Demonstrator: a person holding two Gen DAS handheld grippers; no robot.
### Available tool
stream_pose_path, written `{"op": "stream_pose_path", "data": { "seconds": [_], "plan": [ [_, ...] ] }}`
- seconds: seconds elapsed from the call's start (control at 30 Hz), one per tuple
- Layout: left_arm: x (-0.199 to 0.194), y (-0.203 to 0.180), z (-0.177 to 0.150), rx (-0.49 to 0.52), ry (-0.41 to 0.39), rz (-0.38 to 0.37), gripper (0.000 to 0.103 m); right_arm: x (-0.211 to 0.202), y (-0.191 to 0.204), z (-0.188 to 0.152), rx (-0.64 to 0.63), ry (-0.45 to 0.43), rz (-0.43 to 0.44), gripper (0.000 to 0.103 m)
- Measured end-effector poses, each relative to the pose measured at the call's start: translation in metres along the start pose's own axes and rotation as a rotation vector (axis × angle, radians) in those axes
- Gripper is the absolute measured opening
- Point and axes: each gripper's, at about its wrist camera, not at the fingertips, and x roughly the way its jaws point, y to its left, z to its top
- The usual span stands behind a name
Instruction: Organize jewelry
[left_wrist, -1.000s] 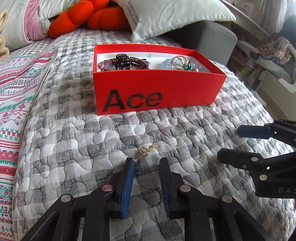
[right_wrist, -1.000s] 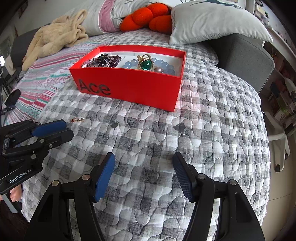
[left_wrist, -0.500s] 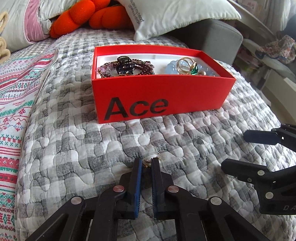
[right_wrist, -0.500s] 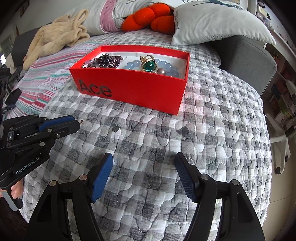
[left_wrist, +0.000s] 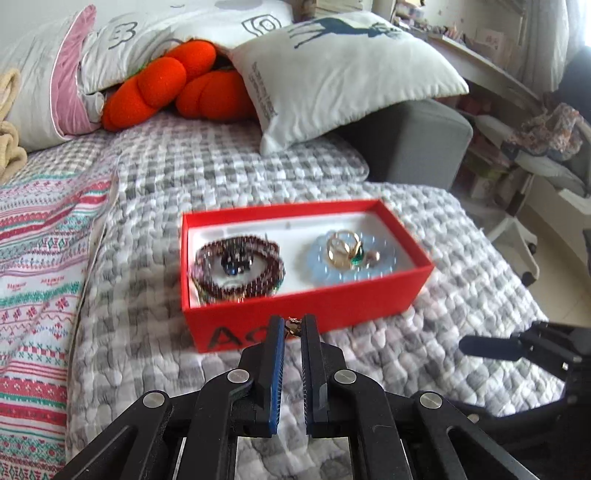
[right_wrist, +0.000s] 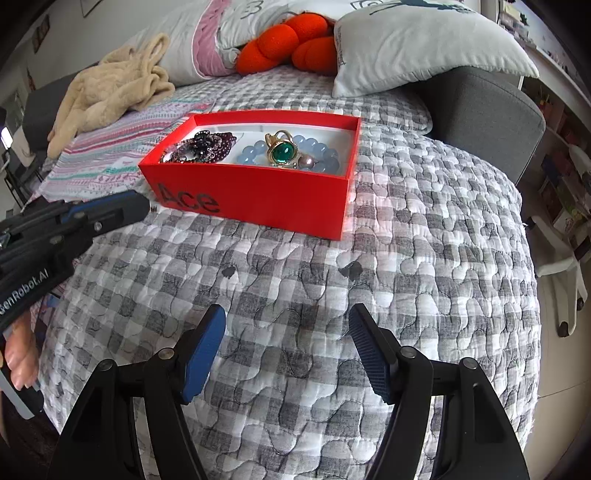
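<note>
My left gripper (left_wrist: 293, 328) pinches a small gold earring (left_wrist: 294, 327), carrying step; right gripper (right_wrist: 286, 350) gapes empty. Next: clear the red box (left_wrist: 369, 306) wall, drop inside.

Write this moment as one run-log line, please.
left hand-held gripper: shut on small gold trinket | right hand-held gripper: open, empty | red box: on quilt

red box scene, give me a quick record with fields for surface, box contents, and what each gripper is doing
surface: grey checked quilt
box: red box, open top
box left side: dark purple bead bracelet
box right side: pale blue bead bracelet, green-stone gold ring
left gripper: shut on small gold jewelry piece
right gripper: open, empty
</note>
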Motion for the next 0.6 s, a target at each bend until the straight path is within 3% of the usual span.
{"op": "stream_pose_path", "data": {
  "seconds": [0.17, 0.47, 0.53, 0.6],
  "plan": [
    [0.005, -0.003, 0.021, -0.026, -0.036, 0.023, 0.003, -0.003, -0.006, 0.006, 0.021, -0.012, 0.013, 0.072],
    [0.033, 0.000, 0.024, -0.105, -0.007, 0.052, 0.006, -0.002, -0.007, 0.008, 0.033, -0.015, 0.015, 0.072],
    [0.030, -0.002, 0.022, -0.114, 0.002, 0.056, 0.018, -0.002, -0.008, 0.008, 0.035, -0.016, 0.011, 0.072],
    [0.024, -0.004, 0.016, -0.126, 0.003, 0.077, 0.048, -0.005, -0.009, 0.006, 0.037, -0.019, 0.004, 0.072]
  ]
}}
